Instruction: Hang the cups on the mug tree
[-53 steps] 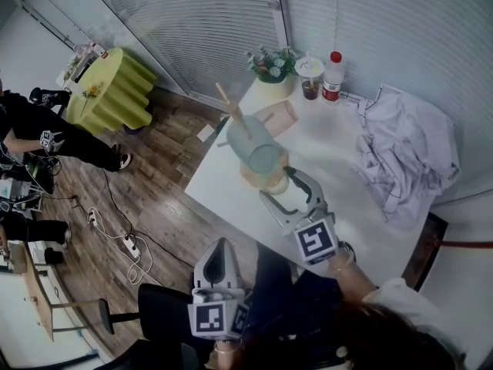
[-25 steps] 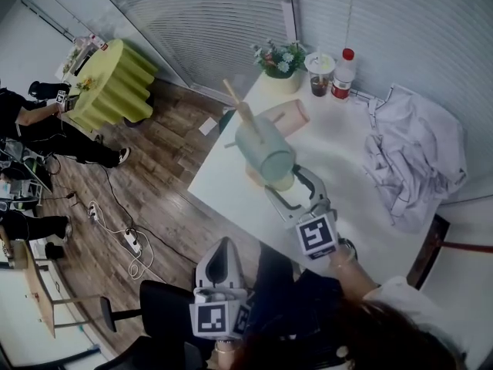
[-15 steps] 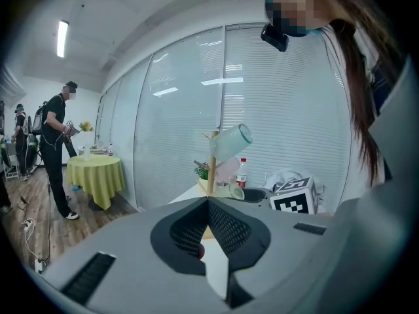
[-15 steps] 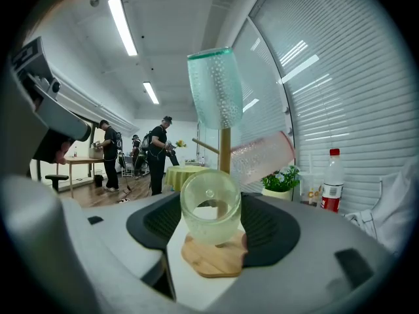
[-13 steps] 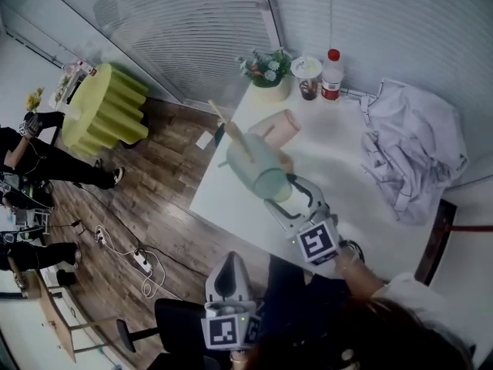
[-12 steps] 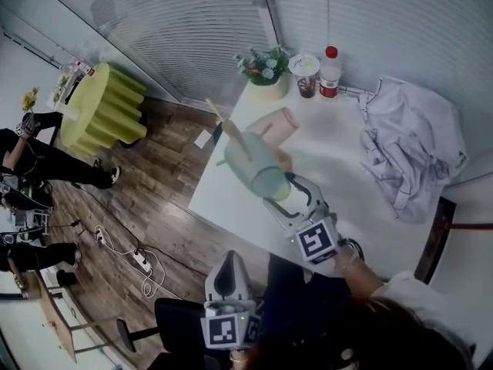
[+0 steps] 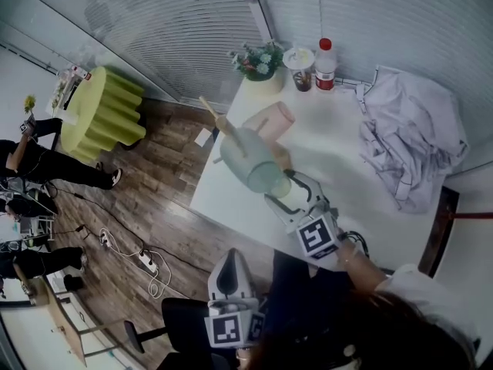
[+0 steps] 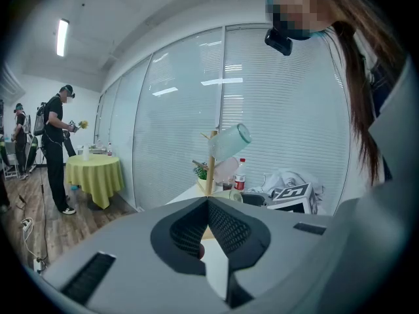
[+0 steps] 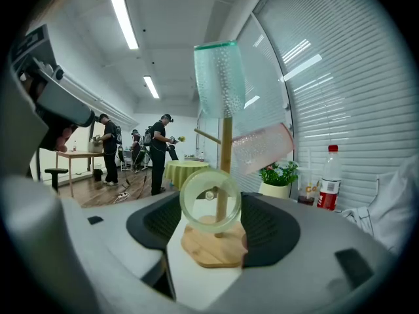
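Green-tinted and see-through, the cup (image 9: 210, 205) in the right hand-held gripper (image 7: 282, 191) looks empty. It sits end-on between the two pads, which are spread wide and clamped on its sides. It is held off the bench (image 7: 339, 168), just in front of the mug tree (image 9: 226, 150) and low, near the tree's wooden base. Two more cups are on the tree. A frosted teal cup (image 9: 219, 77) is upended over the top of the post, and a pink cup (image 9: 262, 148) is tilted on a side peg lower down.

Along the back of the bench, by the blinds (image 7: 177, 21), stands a lidded drink cup (image 7: 299, 66) with dark liquid in it. A bottle (image 7: 325, 62) with a red cap and red label is just beside it, and there is a pale pot (image 7: 262, 79) of greenery and small flowers. A crumpled white cloth (image 7: 408, 129) lies over the right end.

The left hand-held gripper (image 8: 208, 205) is off the near edge of the bench, down by the person's lap. Its pads are pressed together with nothing between them.

The bench is white and stands in a corner of slatted blinds. Beyond it the floor (image 7: 154, 199) is dark wood planking, with a power strip (image 7: 146, 262) and its cable trailing across. Further off is a round table (image 7: 104, 110) draped in yellow-green, and people (image 7: 38, 160) in dark clothes stand nearby.
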The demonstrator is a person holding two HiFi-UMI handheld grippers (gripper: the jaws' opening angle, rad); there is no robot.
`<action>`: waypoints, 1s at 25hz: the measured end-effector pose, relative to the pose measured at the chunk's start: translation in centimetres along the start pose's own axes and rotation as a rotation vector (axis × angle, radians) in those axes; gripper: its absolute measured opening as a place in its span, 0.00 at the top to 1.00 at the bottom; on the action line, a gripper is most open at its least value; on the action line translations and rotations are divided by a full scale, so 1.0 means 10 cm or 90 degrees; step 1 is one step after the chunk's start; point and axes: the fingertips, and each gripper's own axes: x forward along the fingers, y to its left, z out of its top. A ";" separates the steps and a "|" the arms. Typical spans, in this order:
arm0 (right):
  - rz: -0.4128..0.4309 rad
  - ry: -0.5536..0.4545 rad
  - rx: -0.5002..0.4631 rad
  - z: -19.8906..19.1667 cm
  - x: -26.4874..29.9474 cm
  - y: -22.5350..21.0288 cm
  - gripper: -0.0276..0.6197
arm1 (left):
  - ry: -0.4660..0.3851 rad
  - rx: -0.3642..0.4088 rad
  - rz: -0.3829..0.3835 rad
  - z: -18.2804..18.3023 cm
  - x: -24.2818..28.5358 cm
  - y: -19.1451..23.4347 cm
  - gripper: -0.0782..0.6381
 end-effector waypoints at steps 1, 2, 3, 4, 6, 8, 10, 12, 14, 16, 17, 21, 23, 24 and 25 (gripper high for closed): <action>-0.001 0.003 0.000 -0.01 0.00 0.00 0.51 | -0.001 -0.001 0.001 0.00 0.00 0.00 0.89; -0.001 0.005 0.000 -0.03 -0.01 0.01 0.51 | -0.001 -0.002 0.002 0.00 -0.01 0.00 0.89; 0.000 0.006 0.001 -0.04 -0.01 0.02 0.51 | -0.002 0.000 0.002 0.00 -0.02 0.00 0.89; 0.000 0.006 0.001 -0.05 0.00 0.02 0.51 | -0.003 0.002 0.001 0.01 -0.02 0.00 0.89; -0.001 0.005 0.000 -0.05 0.01 0.01 0.51 | -0.006 0.004 -0.001 0.02 -0.01 0.00 0.89; -0.001 0.006 0.000 -0.07 0.02 0.01 0.51 | -0.009 0.003 -0.003 0.04 0.00 -0.01 0.89; 0.000 0.010 0.004 -0.10 0.00 0.02 0.51 | -0.008 0.000 -0.004 0.02 -0.01 -0.02 0.89; 0.000 0.014 0.006 -0.12 0.00 0.03 0.51 | -0.005 -0.004 -0.003 0.00 -0.01 -0.02 0.89; -0.001 0.016 0.006 -0.14 0.01 0.02 0.51 | -0.006 -0.005 -0.003 0.00 -0.01 -0.01 0.89; 0.000 0.018 0.005 -0.15 0.01 0.03 0.51 | -0.007 -0.004 -0.004 0.01 -0.01 -0.01 0.89; 0.000 0.019 0.004 -0.15 0.01 0.03 0.51 | -0.007 -0.003 -0.004 0.01 -0.01 -0.01 0.89; 0.001 0.025 0.000 -0.17 0.01 0.02 0.51 | -0.008 -0.002 -0.005 0.01 -0.01 -0.01 0.89; 0.001 0.025 0.000 -0.18 0.01 0.02 0.51 | -0.008 -0.004 -0.004 0.01 -0.02 -0.01 0.89; 0.001 0.024 0.000 -0.17 0.01 0.02 0.51 | -0.009 -0.004 -0.003 0.02 -0.02 -0.01 0.89; 0.001 0.024 0.000 -0.17 0.01 0.02 0.51 | -0.009 -0.004 -0.003 0.02 -0.03 -0.01 0.89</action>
